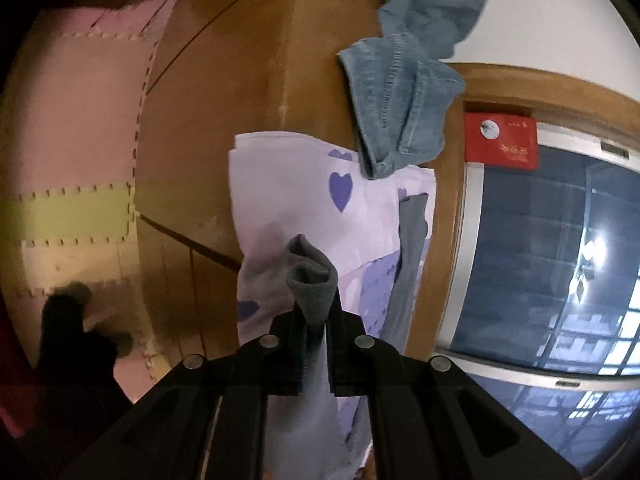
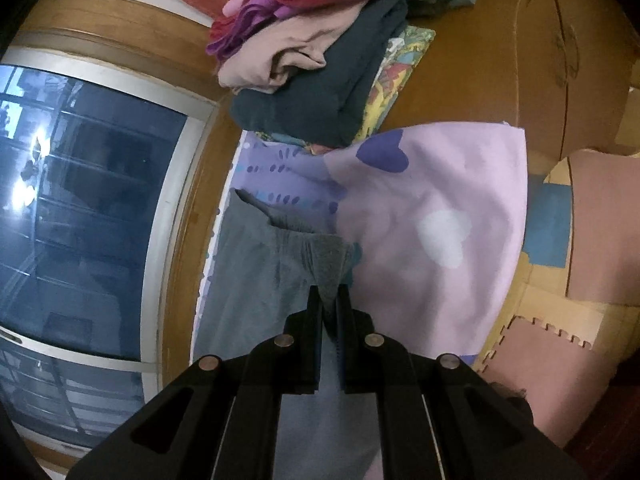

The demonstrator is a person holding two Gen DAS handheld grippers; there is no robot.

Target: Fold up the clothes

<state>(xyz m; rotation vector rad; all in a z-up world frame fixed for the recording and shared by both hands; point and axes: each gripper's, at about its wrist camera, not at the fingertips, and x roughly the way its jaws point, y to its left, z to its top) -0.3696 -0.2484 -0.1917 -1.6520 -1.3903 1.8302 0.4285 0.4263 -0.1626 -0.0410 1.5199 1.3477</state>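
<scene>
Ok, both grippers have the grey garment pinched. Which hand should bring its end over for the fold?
Probably left. The left gripper holds a free bunched corner of the grey garment lifted over the heart-print sheet; the right gripper pins fabric lying against the sheet, a good anchor.

I note a brown wooden surface (image 1: pixel 248 80) beneath everything. A window (image 1: pixel 560 264) with a pale frame runs along its edge, glass showing glare. A red packet (image 1: pixel 502 142) rests at the window's top corner. Interlocking foam floor mats (image 1: pixel 72 128) in pink, yellow and cream lie beyond the surface, with a blue tile (image 2: pixel 548 224) among them.
</scene>
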